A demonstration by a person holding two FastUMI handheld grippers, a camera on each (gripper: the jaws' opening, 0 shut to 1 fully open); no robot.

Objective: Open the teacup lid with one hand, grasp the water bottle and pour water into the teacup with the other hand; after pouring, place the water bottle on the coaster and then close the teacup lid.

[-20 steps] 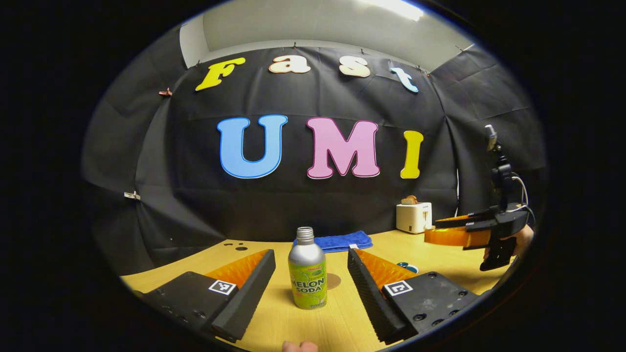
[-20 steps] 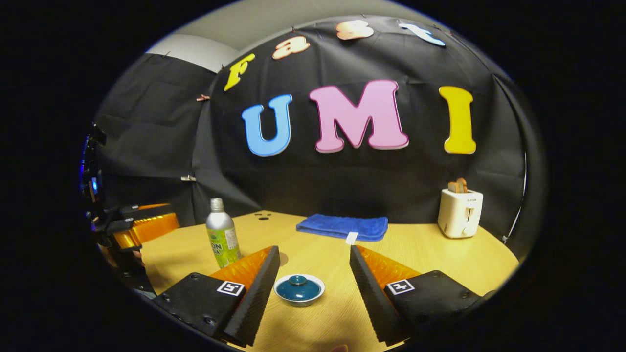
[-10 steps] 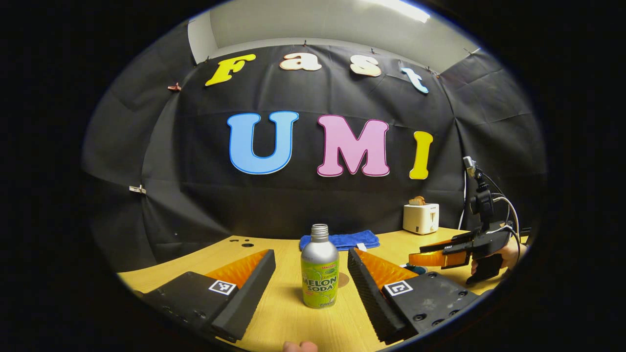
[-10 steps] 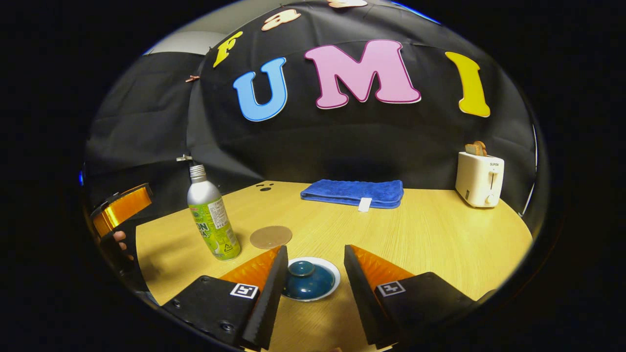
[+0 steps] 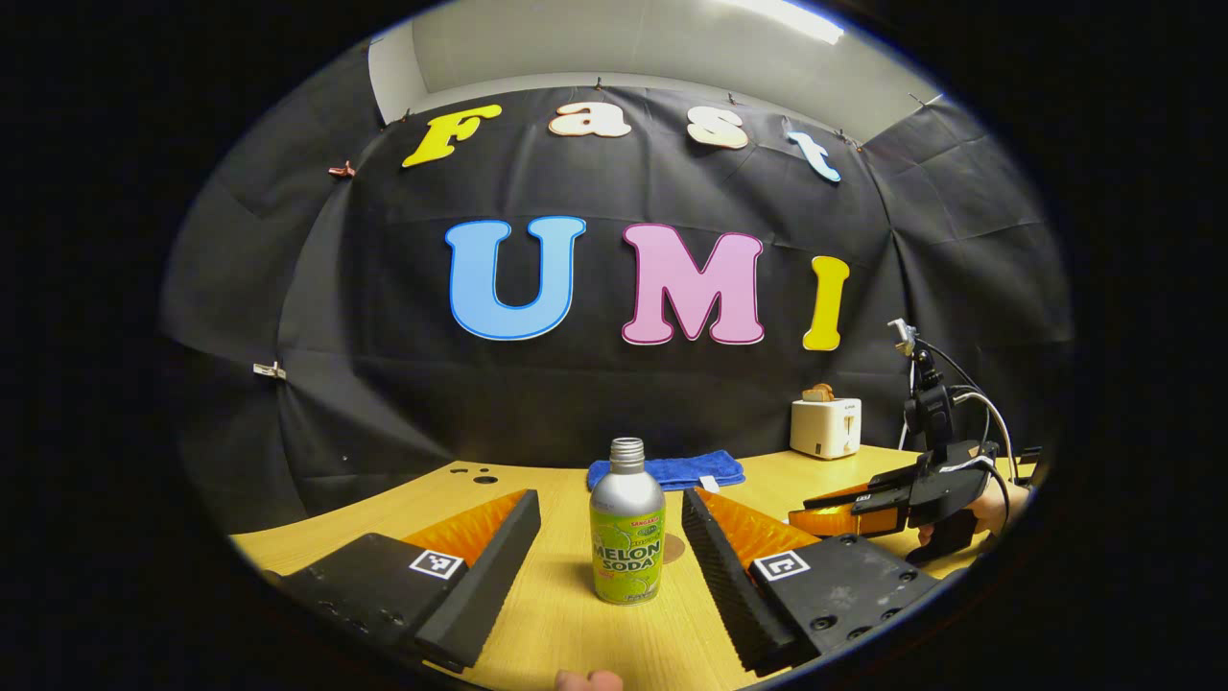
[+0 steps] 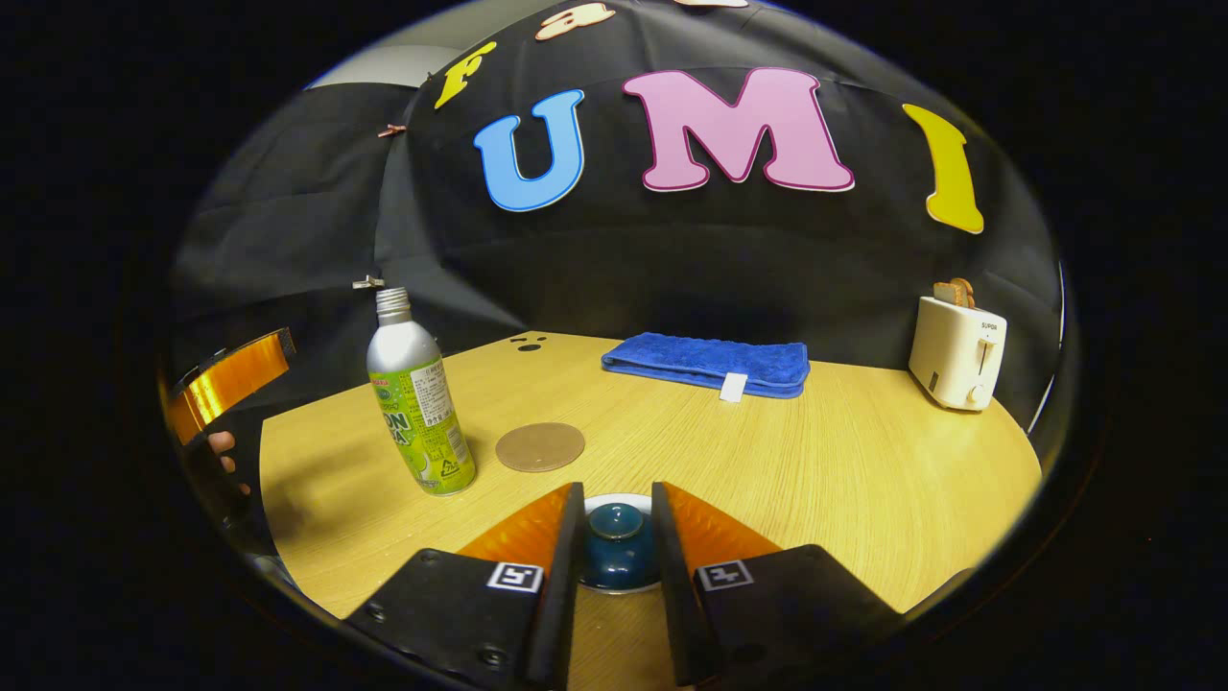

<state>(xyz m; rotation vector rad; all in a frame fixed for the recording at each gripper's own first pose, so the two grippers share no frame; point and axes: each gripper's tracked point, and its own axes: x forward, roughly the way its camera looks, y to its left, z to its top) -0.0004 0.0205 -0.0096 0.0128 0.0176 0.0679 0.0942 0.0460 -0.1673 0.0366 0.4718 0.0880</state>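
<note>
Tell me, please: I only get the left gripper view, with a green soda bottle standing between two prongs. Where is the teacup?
Observer: In the right gripper view, the dark teal lidded teacup with a white rim sits between the right tool's fingers.
Operator: Is its lid off?
Observer: No, it is on. The fingers closely flank its knob; I cannot tell whether they press it.
Operator: And the coaster?
Observer: The round brown coaster lies bare, apart from the silver-and-green metal bottle.
</note>
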